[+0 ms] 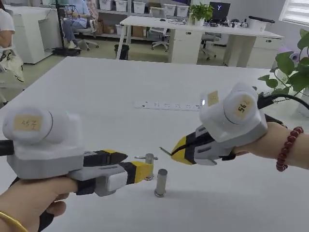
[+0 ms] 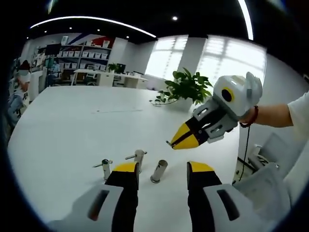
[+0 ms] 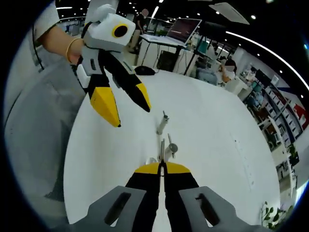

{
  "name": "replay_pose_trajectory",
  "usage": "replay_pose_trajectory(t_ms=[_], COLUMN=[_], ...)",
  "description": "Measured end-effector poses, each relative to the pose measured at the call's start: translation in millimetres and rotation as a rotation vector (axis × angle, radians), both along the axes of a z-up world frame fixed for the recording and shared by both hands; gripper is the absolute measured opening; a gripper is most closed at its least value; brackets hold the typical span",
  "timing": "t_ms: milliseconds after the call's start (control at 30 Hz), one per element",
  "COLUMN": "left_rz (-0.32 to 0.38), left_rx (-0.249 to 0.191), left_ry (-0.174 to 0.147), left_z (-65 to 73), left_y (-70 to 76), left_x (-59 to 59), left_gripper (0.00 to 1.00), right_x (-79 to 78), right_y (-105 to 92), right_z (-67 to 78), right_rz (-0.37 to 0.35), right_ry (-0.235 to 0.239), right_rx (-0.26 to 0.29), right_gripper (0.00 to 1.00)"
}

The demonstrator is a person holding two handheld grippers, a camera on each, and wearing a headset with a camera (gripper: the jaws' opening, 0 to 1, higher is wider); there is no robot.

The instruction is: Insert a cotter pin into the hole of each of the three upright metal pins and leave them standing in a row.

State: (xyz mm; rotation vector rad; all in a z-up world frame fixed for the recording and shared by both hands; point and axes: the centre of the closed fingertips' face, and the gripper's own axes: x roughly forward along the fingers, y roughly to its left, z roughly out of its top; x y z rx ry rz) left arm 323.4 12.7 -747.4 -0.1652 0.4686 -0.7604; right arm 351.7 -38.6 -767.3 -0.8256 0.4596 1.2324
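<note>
- Nearest, left gripper (image 3: 131,115): jaws parted wide, holding nothing, tips close beside the row of pins, on the person's left of it.
- Next, bare metal pin (image 1: 161,182): standing on the table (image 1: 120,92), long axis upright, no cotter pin through it; cross hole too small to make out.
- Just above and beyond it, right gripper (image 1: 175,153): jaws pinched together on a cotter pin (image 1: 165,152), thin shaft sticking out past the tips, long axis roughly level and aimed toward the left gripper.
- Key relation, as judged: bare pin below the cotter pin's free end and a little nearer the person, the two axes crossing at about a right angle; likely needs a small drop and a push along the shaft, with the left gripper better placed to steady the pin.
- Behind, fitted pin (image 1: 149,165): upright, cotter pin already across its top.
- Farthest along the row, second fitted pin (image 2: 105,168), likewise crossed.
</note>
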Motion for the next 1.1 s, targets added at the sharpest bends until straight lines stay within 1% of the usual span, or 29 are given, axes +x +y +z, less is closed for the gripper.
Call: replay_pose_trajectory(t_ms=[100,200,367,500,567,667,767,1100], left_rz=[-0.006,-0.016,-0.030,-0.033,-0.034,-0.031,-0.025,-0.014], left_rx=[-0.027,-0.045,-0.083,-0.097,-0.107,-0.115,-0.122,-0.109], left_ry=[0.033,0.046,0.088,0.100,0.110,0.118,0.133,0.152], left_z=[0.3,1.4,2.2,2.8,3.1,3.6,2.8,-2.0], left_y=[-3.4,-6.4,-11.0,-12.3,-13.0,-12.8,-12.2,-11.2], left_x=[-2.2,-3.7,-7.0,-7.2,-7.6,-7.5,-8.0,-10.1], left_gripper=[0.35,0.31,0.24,0.18,0.15,0.12,0.09,0.04], right_x=[-9.2,-16.5,-26.4,-31.1,-32.6,-34.1,-35.5,-39.2], right_y=[8.4,15.4,23.7,28.8,31.5,34.5,36.2,38.1], right_z=[0.5,0.4,-1.6,-1.7,-0.1,2.1,3.6,5.3], right_rz=[0.034,0.061,0.103,0.127,0.128,0.135,0.142,0.154], right_ry=[-0.013,-0.023,-0.042,-0.062,-0.057,-0.069,-0.078,-0.099], right_rx=[-0.001,-0.001,-0.016,-0.025,-0.014,-0.011,-0.008,-0.008], right_gripper=[0.03,0.03,0.03,0.03,0.03,0.03,0.03,0.03])
